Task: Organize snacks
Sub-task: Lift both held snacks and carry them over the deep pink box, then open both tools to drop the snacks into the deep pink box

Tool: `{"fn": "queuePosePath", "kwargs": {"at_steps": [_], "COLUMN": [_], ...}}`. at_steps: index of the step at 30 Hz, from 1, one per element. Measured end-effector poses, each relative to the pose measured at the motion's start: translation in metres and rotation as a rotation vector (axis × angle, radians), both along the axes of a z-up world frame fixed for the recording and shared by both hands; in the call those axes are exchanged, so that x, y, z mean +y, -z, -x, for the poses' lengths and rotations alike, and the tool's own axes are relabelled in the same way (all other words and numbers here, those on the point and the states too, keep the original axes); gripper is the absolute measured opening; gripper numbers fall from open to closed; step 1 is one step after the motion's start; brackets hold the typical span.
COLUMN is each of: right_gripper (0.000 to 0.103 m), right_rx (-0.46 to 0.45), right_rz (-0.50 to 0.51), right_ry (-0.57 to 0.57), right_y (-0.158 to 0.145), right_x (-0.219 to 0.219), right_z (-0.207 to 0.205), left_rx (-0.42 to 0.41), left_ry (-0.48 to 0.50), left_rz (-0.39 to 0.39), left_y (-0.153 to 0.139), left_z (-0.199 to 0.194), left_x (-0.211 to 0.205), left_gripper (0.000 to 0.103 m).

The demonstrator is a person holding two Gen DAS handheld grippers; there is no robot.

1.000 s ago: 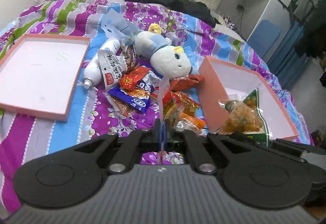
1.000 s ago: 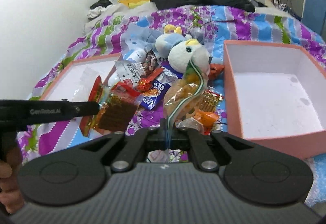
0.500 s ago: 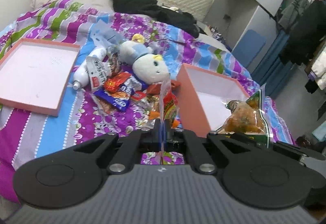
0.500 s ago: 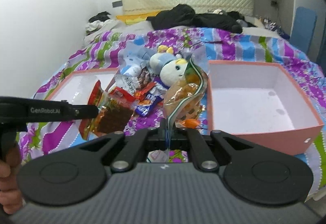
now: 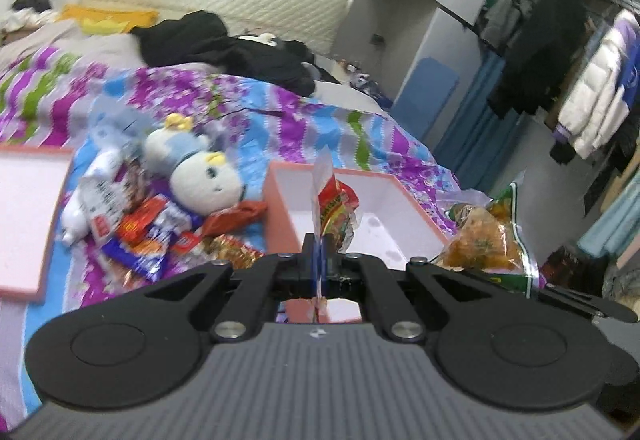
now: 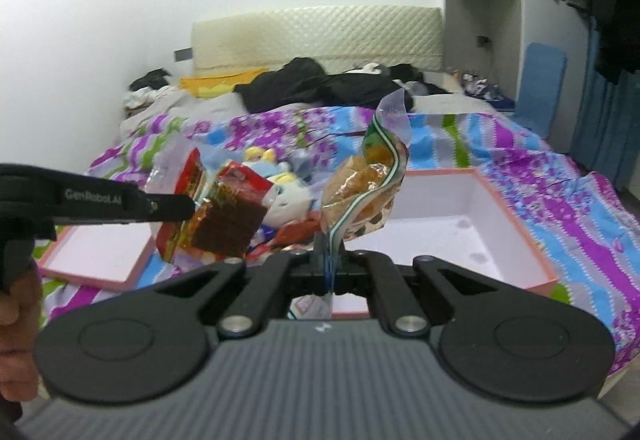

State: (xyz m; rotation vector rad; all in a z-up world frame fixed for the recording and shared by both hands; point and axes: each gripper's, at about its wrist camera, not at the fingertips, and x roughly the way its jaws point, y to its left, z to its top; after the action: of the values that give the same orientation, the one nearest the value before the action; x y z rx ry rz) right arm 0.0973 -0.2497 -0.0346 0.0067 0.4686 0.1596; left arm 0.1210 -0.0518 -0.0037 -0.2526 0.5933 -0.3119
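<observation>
The left hand-held gripper (image 5: 319, 260) is clenched on the flat sealed edge of a red snack packet (image 5: 334, 208), which hangs in the air in front of the open pink box (image 5: 280, 207) on the bed (image 5: 360, 143). The right hand-held gripper (image 6: 327, 264) is likewise clamped on the seam of a clear bag of orange-brown snacks (image 6: 366, 191), held up above the near edge of the same box. From the right wrist view the red packet (image 6: 216, 215) shows a dark, block-like filling inside crinkly film.

Both packs look light and floppy: the film bends and sags around the contents, so the welded edge strip is the sensible place to pinch, since a grip on the belly would probably crush the food or slide off glossy plastic. The clear bag seems fuller and may swing when moved, though the blur makes this hard to judge. More wrapped snacks (image 5: 140, 236) lie heaped beside a plush toy (image 5: 200, 179) between the box and its lid (image 5: 36, 224).
</observation>
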Motion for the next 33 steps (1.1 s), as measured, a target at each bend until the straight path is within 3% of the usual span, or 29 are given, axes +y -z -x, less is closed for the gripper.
{"fn": "queuePosePath", "kwargs": {"at_steps": [6, 12, 21, 26, 28, 30, 32, 33], "right_gripper": [0.004, 0.004, 0.005, 0.007, 0.009, 0.011, 0.019, 0.031], "right_rx": [0.046, 0.112, 0.257, 0.344, 0.376, 0.377, 0.375, 0.366], "right_rz": [-0.024, -0.017, -0.028, -0.064, -0.085, -0.088, -0.085, -0.095], "right_ry": [0.064, 0.098, 0.146, 0.157, 0.171, 0.170, 0.166, 0.171], "right_y": [0.016, 0.047, 0.111, 0.140, 0.147, 0.148, 0.144, 0.140], "right_x": [-0.041, -0.070, -0.100, -0.106, -0.110, -0.109, -0.107, -0.107], "right_z": [-0.044, -0.099, -0.159, -0.171, -0.173, -0.170, -0.169, -0.166], "left_rx": [0.027, 0.086, 0.200, 0.256, 0.275, 0.265, 0.240, 0.236], "left_ry": [0.057, 0.128, 0.207, 0.226, 0.235, 0.205, 0.192, 0.197], "left_rz": [-0.041, -0.096, -0.133, -0.160, -0.191, -0.218, -0.207, -0.199], "left_y": [0.004, 0.029, 0.090, 0.122, 0.130, 0.131, 0.127, 0.123], "left_z": [-0.056, -0.122, -0.208, -0.231, -0.236, -0.235, -0.231, -0.228], "left_x": [-0.042, -0.088, -0.135, -0.143, -0.144, -0.141, -0.137, -0.135], "left_gripper": [0.002, 0.002, 0.002, 0.003, 0.014, 0.052, 0.061, 0.061]}}
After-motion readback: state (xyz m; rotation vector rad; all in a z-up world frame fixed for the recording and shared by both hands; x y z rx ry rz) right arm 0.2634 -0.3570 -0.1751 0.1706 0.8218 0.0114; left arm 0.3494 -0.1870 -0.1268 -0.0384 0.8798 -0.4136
